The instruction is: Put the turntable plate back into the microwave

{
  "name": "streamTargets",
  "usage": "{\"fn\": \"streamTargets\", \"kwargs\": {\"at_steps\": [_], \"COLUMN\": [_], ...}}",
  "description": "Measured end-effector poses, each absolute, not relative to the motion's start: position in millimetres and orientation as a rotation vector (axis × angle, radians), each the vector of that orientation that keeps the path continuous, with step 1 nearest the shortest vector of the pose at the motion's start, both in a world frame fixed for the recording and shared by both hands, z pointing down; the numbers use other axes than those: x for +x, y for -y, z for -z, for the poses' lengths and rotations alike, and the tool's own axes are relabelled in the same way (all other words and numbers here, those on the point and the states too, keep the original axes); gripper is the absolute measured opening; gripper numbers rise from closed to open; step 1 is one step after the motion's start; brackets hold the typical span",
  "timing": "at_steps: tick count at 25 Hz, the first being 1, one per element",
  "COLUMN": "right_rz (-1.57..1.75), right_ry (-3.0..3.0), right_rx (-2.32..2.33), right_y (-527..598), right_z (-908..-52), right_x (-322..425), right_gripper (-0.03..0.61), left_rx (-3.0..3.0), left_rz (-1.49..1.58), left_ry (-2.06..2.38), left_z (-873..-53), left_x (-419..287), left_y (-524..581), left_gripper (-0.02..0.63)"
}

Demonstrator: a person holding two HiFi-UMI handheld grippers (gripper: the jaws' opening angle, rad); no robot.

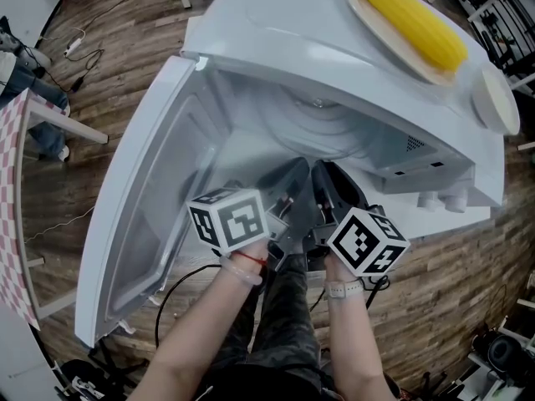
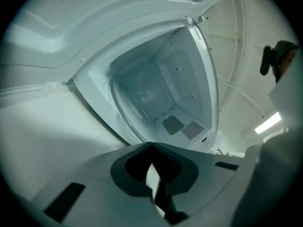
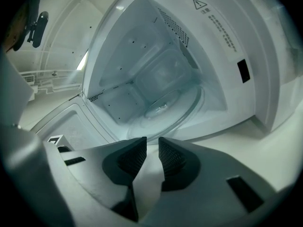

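The turntable plate [image 3: 165, 109] is lying on the floor of the microwave [image 1: 276, 23], seemingly seated, so the right gripper [image 3: 152, 144] is hovering just before its rim, jaws slightly apart on nothing. The left gripper [image 2: 151, 146] is pointing inside with jaws together (probably idle) beside the open door [image 1: 134, 207].

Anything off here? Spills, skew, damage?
No spill or damage shows. Oddities: a corn cob on a plate rests on top of the microwave, and a white dish beside it sits at the top's edge, seemingly overhanging. The glass turntable plate lies inside the cavity; whether it's seated I cannot tell.
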State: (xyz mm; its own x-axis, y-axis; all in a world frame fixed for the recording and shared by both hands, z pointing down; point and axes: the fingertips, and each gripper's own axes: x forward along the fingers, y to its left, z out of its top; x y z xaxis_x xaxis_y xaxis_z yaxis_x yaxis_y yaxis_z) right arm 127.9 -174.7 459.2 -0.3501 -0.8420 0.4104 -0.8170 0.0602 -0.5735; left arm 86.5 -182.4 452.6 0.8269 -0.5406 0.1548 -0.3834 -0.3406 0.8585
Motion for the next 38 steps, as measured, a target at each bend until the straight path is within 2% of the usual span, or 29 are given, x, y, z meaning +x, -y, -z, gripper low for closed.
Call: {"fn": "streamTargets", "kwargs": {"at_steps": [15,30,38], "right_rz": [1.173,1.115,0.935], "right_ry": [-2.297,-2.351,-2.455], "right_rx": [-1.770,-1.778,-1.816], "right_y": [168,151,138], "right_z": [-463,-451,-429], "right_x": [123,111,103], "right_gripper": [0.087,0.043,0.040], "left_rx": [2.036,2.143,2.334], "left_rz": [0.112,-0.001,-0.100], "left_ry": [0.714,0.744,0.828], "left_z": [-454,-451,-433], "left_x": [87,79,71], "left_y": [180,161,150], "left_gripper": [0.012,0.012,0.012]}}
